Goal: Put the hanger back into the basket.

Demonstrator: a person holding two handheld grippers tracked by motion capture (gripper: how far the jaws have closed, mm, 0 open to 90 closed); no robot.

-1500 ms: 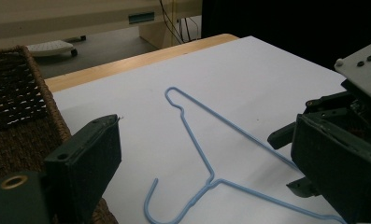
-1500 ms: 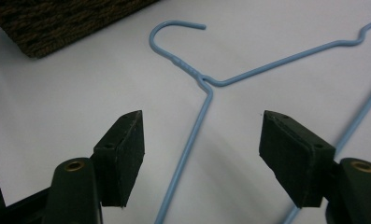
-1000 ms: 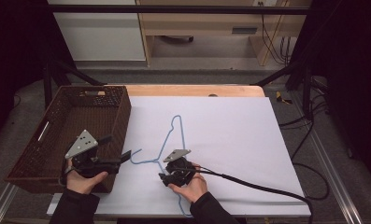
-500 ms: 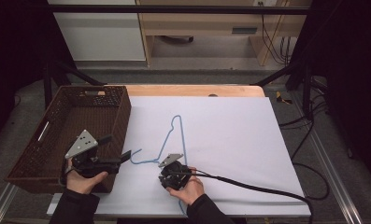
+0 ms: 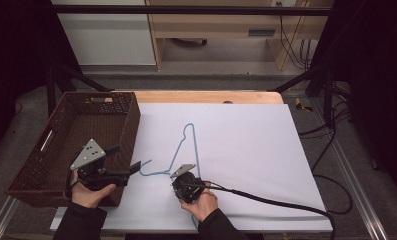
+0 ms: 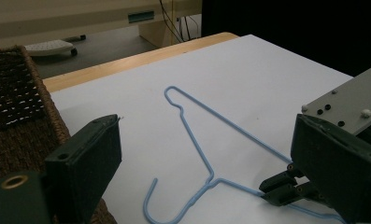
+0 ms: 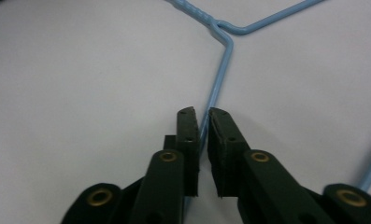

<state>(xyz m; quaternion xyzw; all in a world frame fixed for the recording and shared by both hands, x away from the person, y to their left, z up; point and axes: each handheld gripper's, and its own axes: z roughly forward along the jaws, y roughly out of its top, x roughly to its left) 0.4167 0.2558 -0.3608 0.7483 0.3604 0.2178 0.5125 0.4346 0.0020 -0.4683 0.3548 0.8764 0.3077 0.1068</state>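
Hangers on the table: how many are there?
1. A blue wire hanger lies flat on the white table, just right of the basket. The right gripper is shut on its wire near the hook end. None shows in the basket.

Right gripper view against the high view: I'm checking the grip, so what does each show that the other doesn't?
The right gripper view alone shows the right gripper with its jaws closed on the hanger's wire. The high view alone shows the wicker basket, the left gripper and the whole white sheet. Both show the blue hanger lying on that sheet.
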